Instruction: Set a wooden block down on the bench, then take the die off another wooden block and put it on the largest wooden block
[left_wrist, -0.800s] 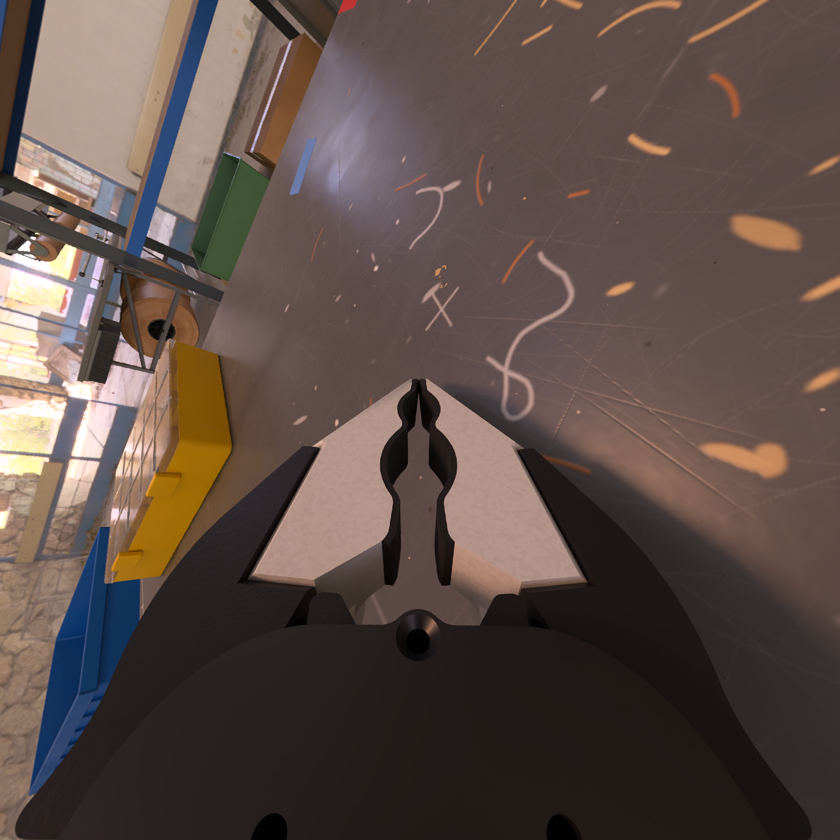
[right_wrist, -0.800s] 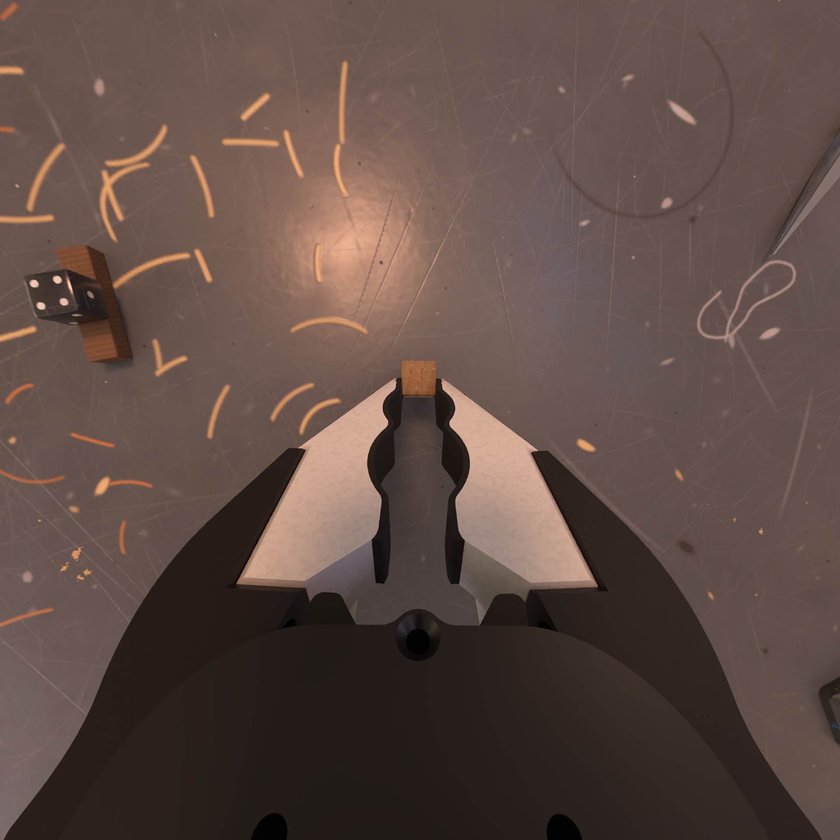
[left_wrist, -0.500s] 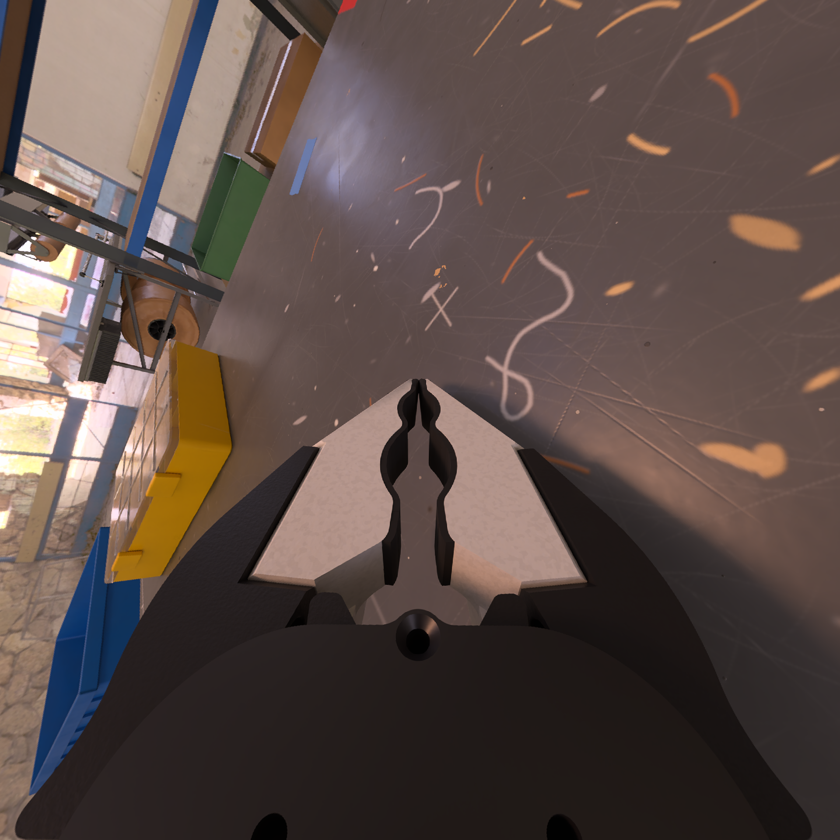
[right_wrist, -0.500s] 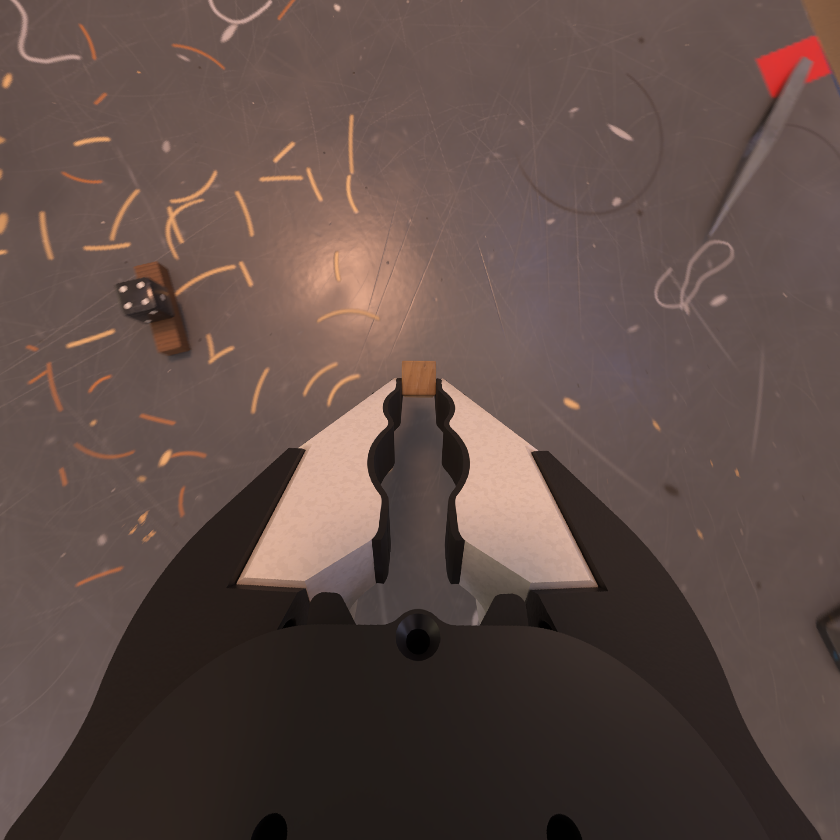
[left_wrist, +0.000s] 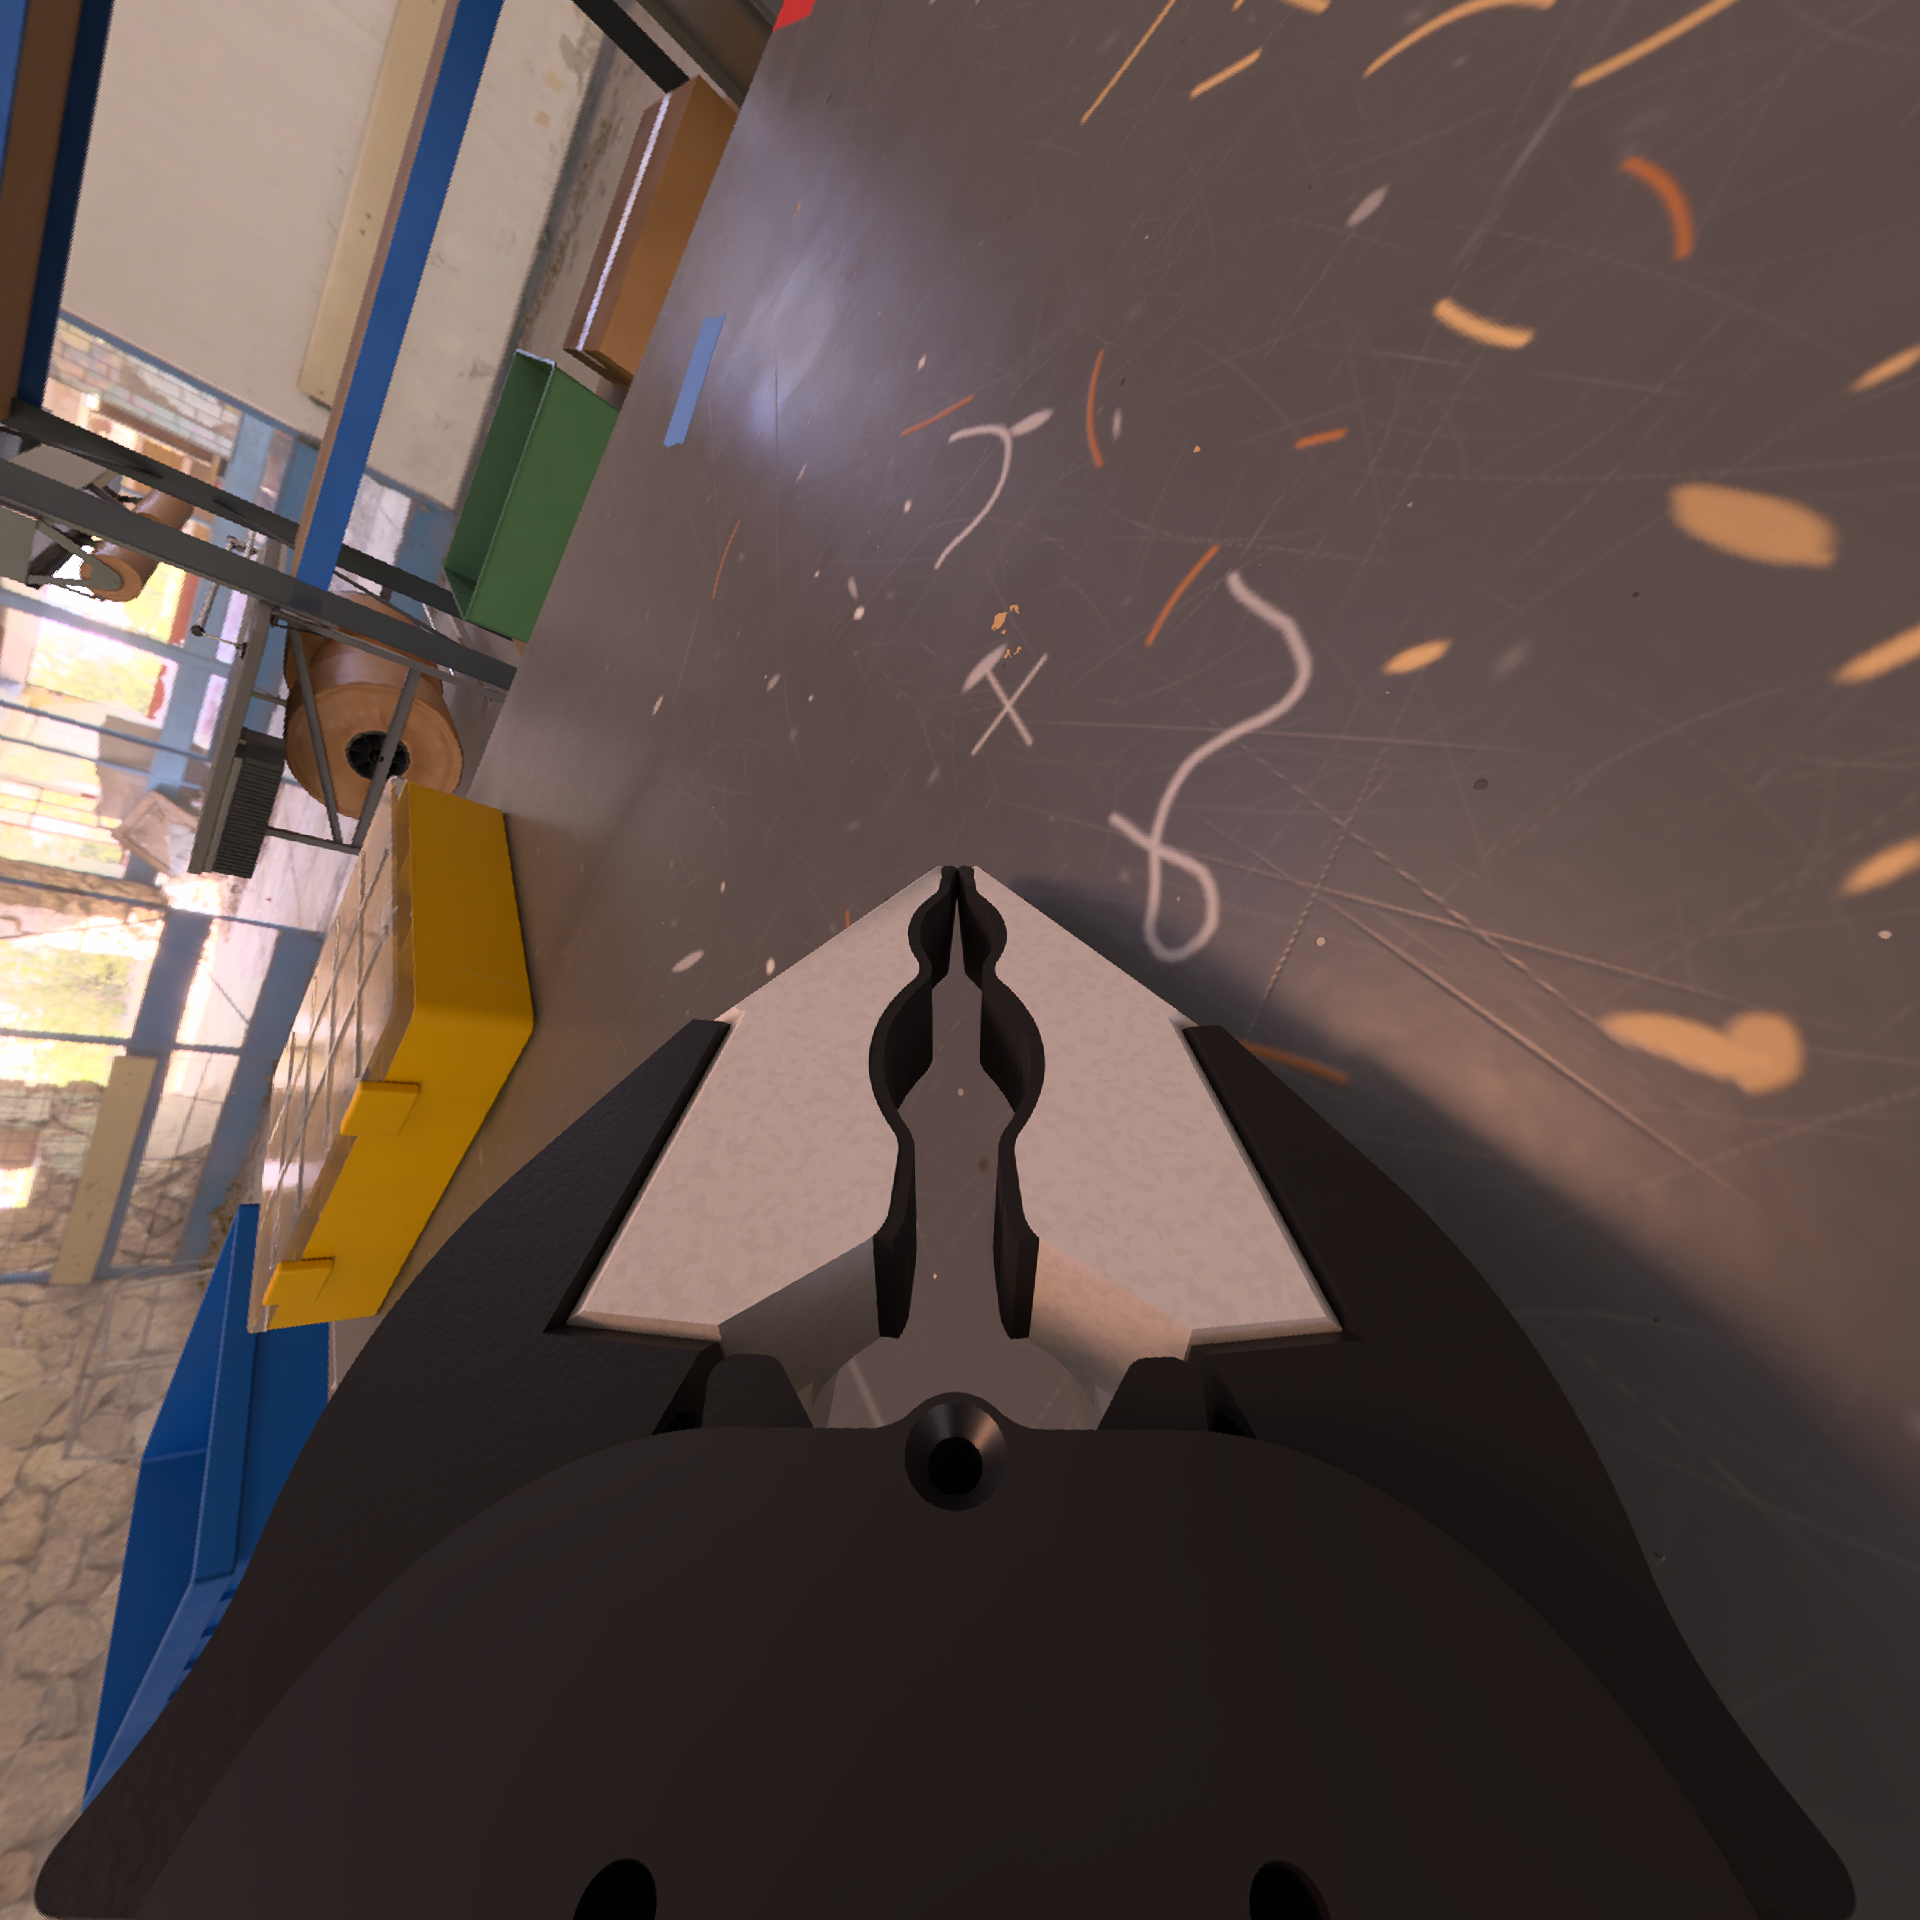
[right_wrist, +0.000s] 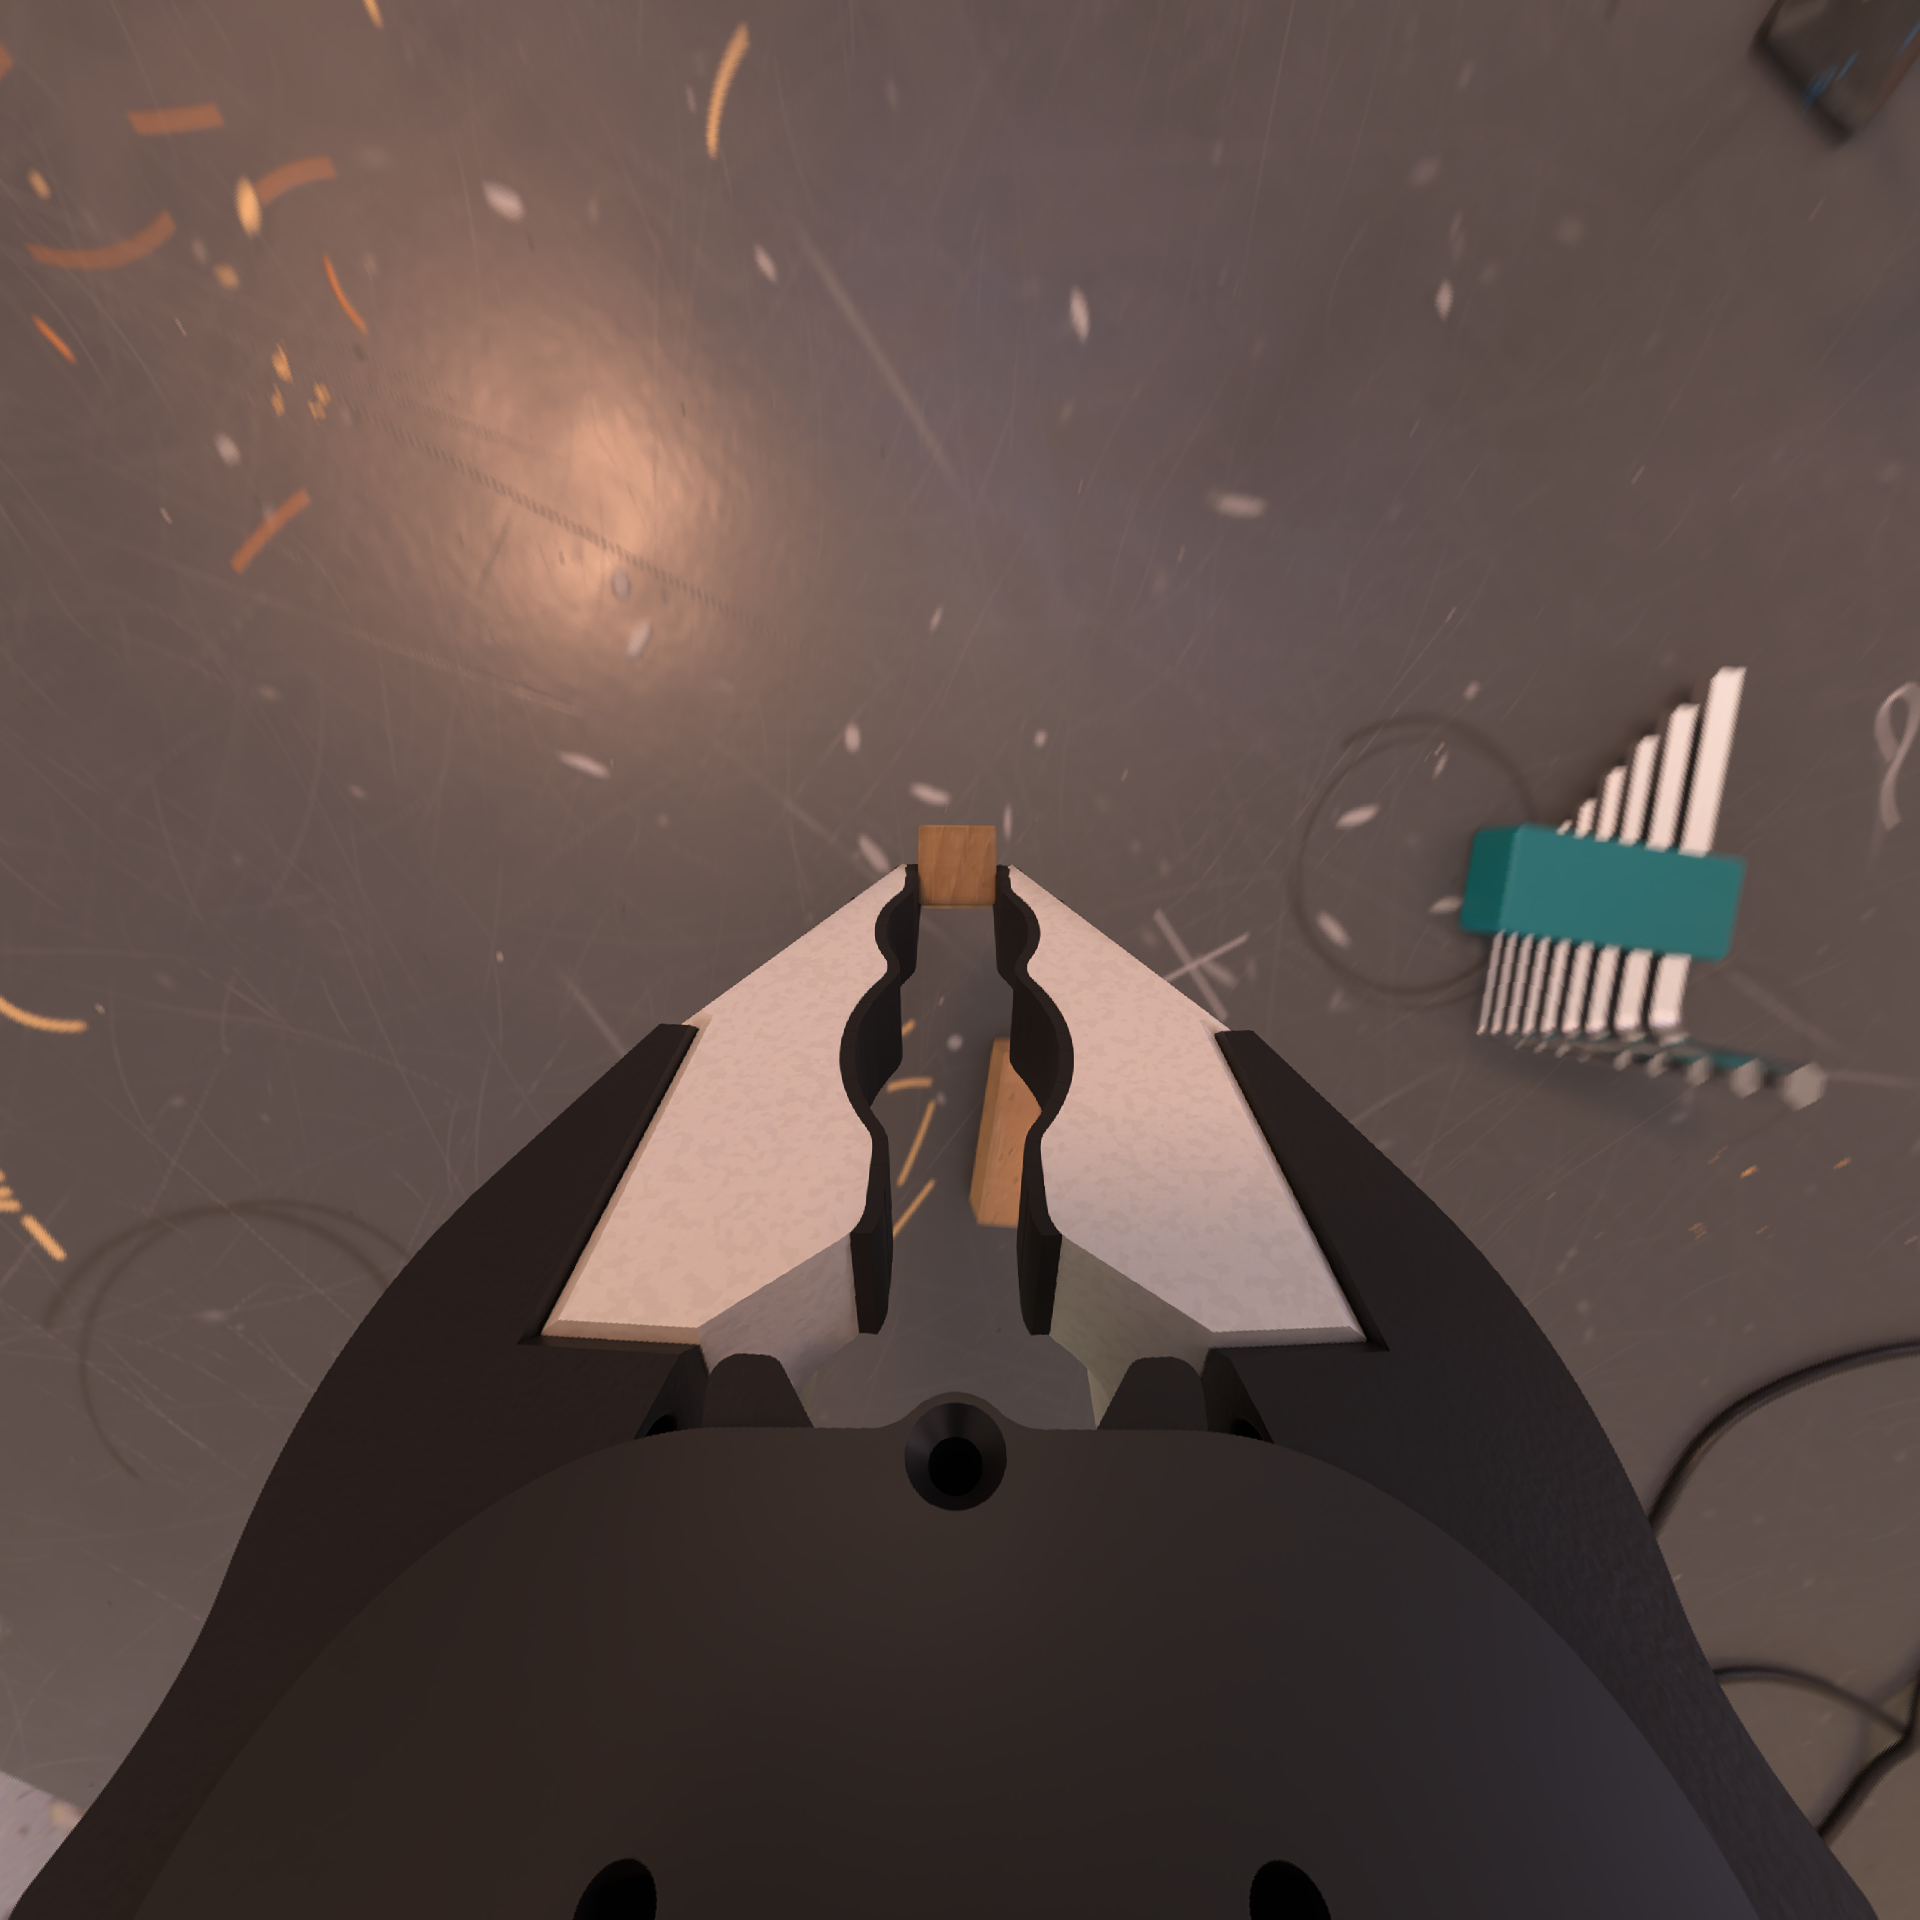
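In the right wrist view my right gripper (right_wrist: 957, 883) is shut on a small light wooden block (right_wrist: 957, 864), held at the fingertips above the dark grey bench (right_wrist: 727, 623). A second, longer light wooden block (right_wrist: 1000, 1132) lies on the bench below, seen through the gap between the fingers. The die and the block under it are out of view. In the left wrist view my left gripper (left_wrist: 956, 878) is shut and empty, close over the bench (left_wrist: 1351, 520).
A teal holder with a row of white and black keys (right_wrist: 1605, 904) lies right of the right gripper. A dark object (right_wrist: 1839, 62) sits at top right, cables (right_wrist: 1766, 1403) at lower right. Yellow (left_wrist: 416, 1039), green (left_wrist: 530, 499) and blue (left_wrist: 187, 1507) bins line the bench's left edge.
The right gripper has swung away with the small block: the die on its brown block has left the view, and the teal holder and a second light block have come in. The left gripper has not moved.
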